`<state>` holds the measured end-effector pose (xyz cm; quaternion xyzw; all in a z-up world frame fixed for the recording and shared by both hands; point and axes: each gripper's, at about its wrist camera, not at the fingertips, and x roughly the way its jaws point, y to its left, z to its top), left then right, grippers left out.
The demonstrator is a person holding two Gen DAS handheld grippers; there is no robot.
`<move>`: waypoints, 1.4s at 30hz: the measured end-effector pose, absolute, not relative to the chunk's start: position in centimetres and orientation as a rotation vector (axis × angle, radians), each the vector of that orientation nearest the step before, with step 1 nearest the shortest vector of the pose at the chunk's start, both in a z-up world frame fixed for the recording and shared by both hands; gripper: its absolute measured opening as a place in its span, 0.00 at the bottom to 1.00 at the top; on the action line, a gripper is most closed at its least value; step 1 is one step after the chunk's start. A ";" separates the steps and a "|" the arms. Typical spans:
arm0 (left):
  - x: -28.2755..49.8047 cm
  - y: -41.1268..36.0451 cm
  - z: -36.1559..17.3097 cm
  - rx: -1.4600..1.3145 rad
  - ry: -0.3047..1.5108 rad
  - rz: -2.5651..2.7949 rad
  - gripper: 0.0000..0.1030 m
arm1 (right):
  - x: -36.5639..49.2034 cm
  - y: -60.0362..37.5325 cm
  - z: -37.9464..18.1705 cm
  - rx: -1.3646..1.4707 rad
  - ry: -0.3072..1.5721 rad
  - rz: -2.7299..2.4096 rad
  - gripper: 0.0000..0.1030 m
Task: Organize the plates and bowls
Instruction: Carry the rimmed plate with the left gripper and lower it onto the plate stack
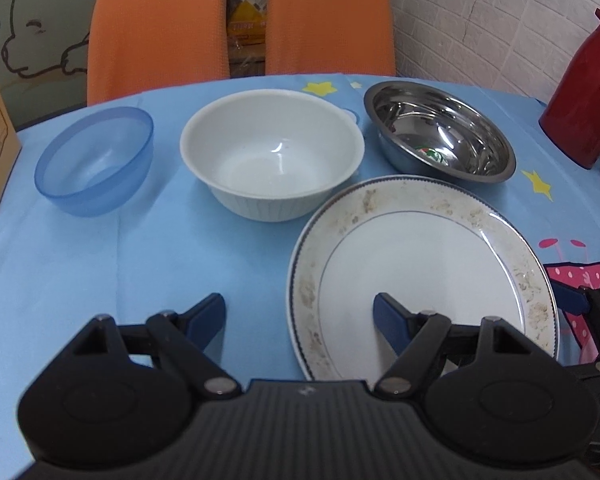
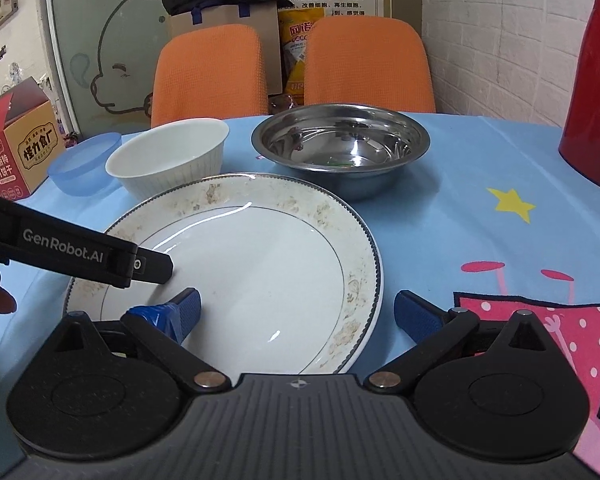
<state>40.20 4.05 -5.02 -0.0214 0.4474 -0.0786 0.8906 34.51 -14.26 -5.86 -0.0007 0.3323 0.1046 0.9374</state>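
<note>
A large white plate [image 1: 420, 276] with a stained patterned rim lies on the blue tablecloth, nearest to me. Behind it stand a blue plastic bowl [image 1: 94, 162], a white ribbed bowl [image 1: 272, 156] and a steel bowl [image 1: 440, 132]. My left gripper [image 1: 300, 316] is open and straddles the plate's left rim, one finger over the plate and one over the cloth. My right gripper [image 2: 300, 312] is open wide astride the right rim of the plate [image 2: 260, 272]. A finger of the left gripper [image 2: 152, 266] reaches over the plate's left side. Nothing is gripped.
A red thermos jug [image 2: 596, 88] stands at the far right of the table. A printed carton [image 2: 24, 152] sits at the left edge beside the blue bowl. Two orange chairs [image 1: 160, 28] are pushed in behind the table, with bags behind them.
</note>
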 end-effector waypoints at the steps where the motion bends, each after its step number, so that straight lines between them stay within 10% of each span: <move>1: 40.1 4.0 -5.0 -0.044 0.930 -0.166 0.74 | 34.5 -14.1 -5.8 -0.002 0.683 0.214 0.89; 10: 39.8 3.2 -5.0 -0.033 0.925 -0.189 0.73 | 34.3 -13.3 -5.9 -0.013 0.672 0.249 0.89; 14: 39.7 1.9 -4.7 -0.015 0.914 -0.228 0.54 | 34.3 -12.7 -5.9 -0.013 0.667 0.245 0.88; 42: 26.2 8.5 3.1 -0.091 0.766 -0.166 0.51 | 22.8 -8.0 1.2 -0.010 0.507 0.278 0.88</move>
